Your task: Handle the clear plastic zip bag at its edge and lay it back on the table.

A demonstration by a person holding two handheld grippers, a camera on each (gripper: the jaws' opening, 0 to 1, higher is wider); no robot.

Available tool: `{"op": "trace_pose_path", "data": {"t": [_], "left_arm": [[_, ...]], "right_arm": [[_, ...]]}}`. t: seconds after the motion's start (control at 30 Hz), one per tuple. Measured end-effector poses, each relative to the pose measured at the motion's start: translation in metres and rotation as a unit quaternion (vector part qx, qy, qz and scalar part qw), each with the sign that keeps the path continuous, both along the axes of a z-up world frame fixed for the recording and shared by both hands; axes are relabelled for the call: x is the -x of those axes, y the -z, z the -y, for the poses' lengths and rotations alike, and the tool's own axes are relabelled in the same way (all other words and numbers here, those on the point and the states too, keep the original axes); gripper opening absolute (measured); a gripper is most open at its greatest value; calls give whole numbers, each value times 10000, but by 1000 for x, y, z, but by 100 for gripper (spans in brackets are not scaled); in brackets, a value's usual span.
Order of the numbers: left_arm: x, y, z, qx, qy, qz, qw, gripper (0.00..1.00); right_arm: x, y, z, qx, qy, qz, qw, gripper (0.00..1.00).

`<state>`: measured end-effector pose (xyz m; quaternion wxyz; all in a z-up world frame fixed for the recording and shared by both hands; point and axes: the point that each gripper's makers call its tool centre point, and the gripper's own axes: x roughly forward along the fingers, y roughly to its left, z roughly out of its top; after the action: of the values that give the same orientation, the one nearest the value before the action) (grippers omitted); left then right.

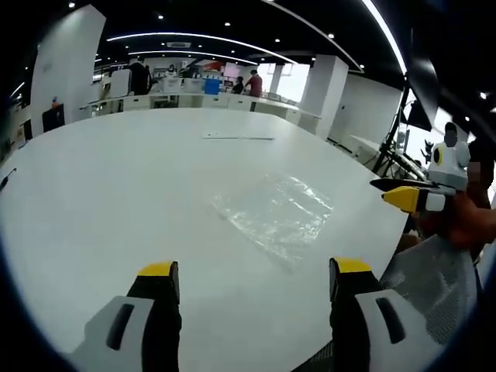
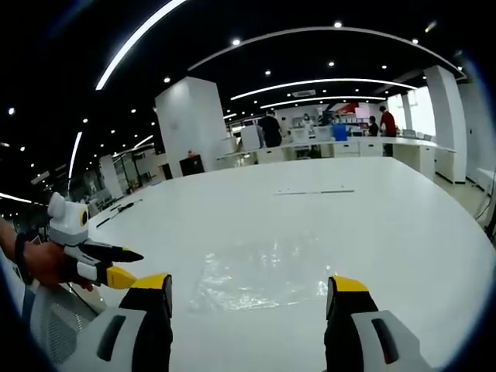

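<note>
A clear plastic zip bag (image 1: 273,213) lies flat on the white table (image 1: 116,186), ahead of my left gripper (image 1: 256,271), whose yellow-tipped jaws stand open and hold nothing. The right gripper (image 1: 399,194) enters the left gripper view from the right, held by a hand beyond the table edge, apart from the bag. In the right gripper view the bag (image 2: 260,275) lies just in front of my open right gripper (image 2: 248,291). The left gripper (image 2: 116,267) comes in from the left there, gripped by a hand, its jaws near the bag's left side.
A thin ruler-like strip (image 1: 239,137) lies farther back on the table, also seen as the strip (image 2: 314,191). A dark cable (image 2: 116,211) rests near the far left edge. Counters, pillars and several people stand in the background. A mesh chair back (image 1: 434,271) is at the right.
</note>
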<state>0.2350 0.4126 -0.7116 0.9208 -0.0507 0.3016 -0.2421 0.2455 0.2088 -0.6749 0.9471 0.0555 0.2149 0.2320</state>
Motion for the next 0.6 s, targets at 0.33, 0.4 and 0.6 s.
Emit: {"op": "trace_pose_path", "data": {"t": [0.33,0.4,0.6], "left_arm": [[2,0,2,-64,47,-13,10000,78],[2,0,3,-54,45,-6,10000,78],[1,1,1,-96,65,-9,9999,77]], "right_arm": [[1,2,-1,3,-41,-52,10000,81],[0,3,-2,-4,-53,-51,10000,81],[1,3,-5,-19,-110,-89,9999,80]]}}
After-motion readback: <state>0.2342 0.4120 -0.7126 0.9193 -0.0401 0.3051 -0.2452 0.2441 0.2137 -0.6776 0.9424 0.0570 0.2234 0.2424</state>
